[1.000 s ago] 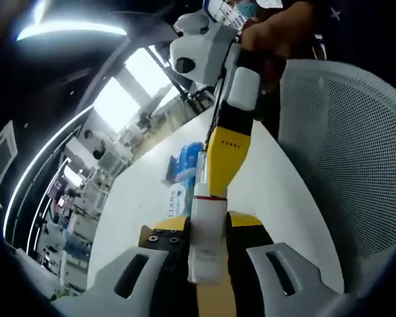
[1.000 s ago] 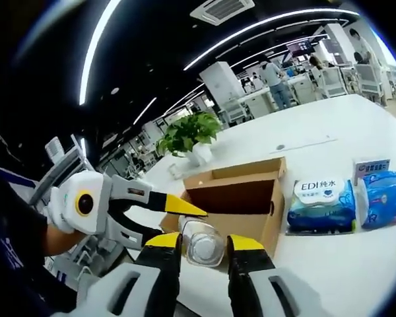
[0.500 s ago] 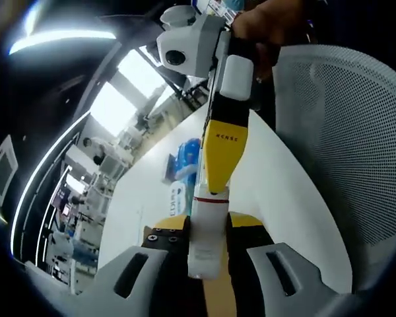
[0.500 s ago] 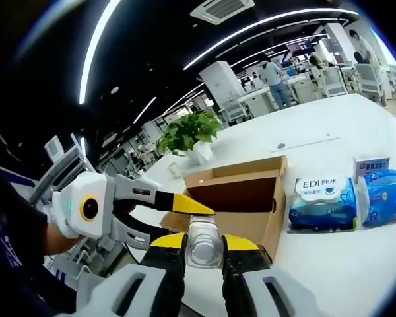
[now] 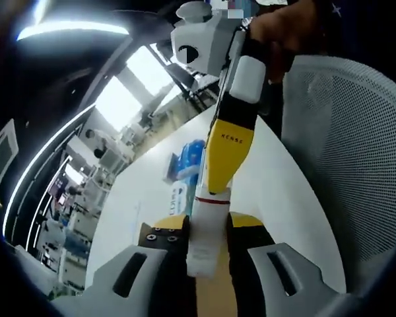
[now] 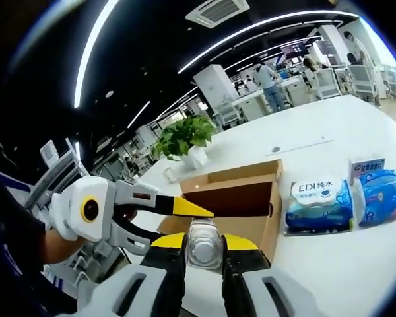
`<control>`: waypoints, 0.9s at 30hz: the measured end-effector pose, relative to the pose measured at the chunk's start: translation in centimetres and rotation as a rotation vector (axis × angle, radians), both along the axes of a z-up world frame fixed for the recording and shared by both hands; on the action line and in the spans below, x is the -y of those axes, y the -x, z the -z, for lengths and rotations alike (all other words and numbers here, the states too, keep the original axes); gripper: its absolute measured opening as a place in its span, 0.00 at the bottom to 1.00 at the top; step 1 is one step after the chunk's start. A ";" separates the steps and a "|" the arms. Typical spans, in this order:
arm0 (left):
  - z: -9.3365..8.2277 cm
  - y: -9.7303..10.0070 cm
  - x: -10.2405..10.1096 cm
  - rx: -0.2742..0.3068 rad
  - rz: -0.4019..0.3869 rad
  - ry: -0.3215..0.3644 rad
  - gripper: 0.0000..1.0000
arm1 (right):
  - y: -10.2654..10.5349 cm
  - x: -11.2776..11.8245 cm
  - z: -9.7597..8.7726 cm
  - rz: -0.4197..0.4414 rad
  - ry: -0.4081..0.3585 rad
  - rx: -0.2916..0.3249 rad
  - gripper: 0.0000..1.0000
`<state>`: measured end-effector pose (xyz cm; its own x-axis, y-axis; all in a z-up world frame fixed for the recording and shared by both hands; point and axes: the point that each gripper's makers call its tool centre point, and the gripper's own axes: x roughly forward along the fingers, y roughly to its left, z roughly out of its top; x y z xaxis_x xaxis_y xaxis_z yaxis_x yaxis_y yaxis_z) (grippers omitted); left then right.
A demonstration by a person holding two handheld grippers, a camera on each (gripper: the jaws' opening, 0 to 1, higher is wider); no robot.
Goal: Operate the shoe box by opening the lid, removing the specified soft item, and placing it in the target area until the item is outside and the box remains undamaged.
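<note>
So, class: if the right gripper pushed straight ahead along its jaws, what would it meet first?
The right gripper is shut on a clear bottle. Straight ahead, it would probably first meet the open cardboard box, though depth is unclear.

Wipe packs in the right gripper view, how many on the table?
2, both right of the open cardboard box: the white-topped EDI pack beside the box, and the blue pack farther right. Others could sit hidden inside the box.

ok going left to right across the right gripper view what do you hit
left gripper → open cardboard box → white-topped wipes pack → blue pack
</note>
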<state>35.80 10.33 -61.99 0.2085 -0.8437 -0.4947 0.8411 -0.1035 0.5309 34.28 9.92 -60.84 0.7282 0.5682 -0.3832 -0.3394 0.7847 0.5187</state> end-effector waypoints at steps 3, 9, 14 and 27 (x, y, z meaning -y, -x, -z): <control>-0.4 -0.2 0.0 -0.036 -0.023 0.017 0.25 | -0.1 0.2 0.0 0.008 0.006 -0.001 0.15; -1.0 -0.7 -0.6 -0.055 -0.050 0.050 0.32 | -0.1 0.7 0.1 0.020 0.025 0.001 0.15; -1.0 -1.5 -2.0 -0.108 -0.102 0.069 0.32 | -0.1 1.1 0.3 0.018 0.047 0.006 0.15; -0.1 -2.9 -6.0 -0.249 -0.279 0.088 0.46 | 0.4 2.0 0.1 -0.066 0.204 0.046 0.15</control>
<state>38.66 16.29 -61.87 0.3186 -0.8132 -0.4870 0.9348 0.1845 0.3035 33.91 7.92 -60.96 0.7114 0.5296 -0.4620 -0.4134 0.8470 0.3343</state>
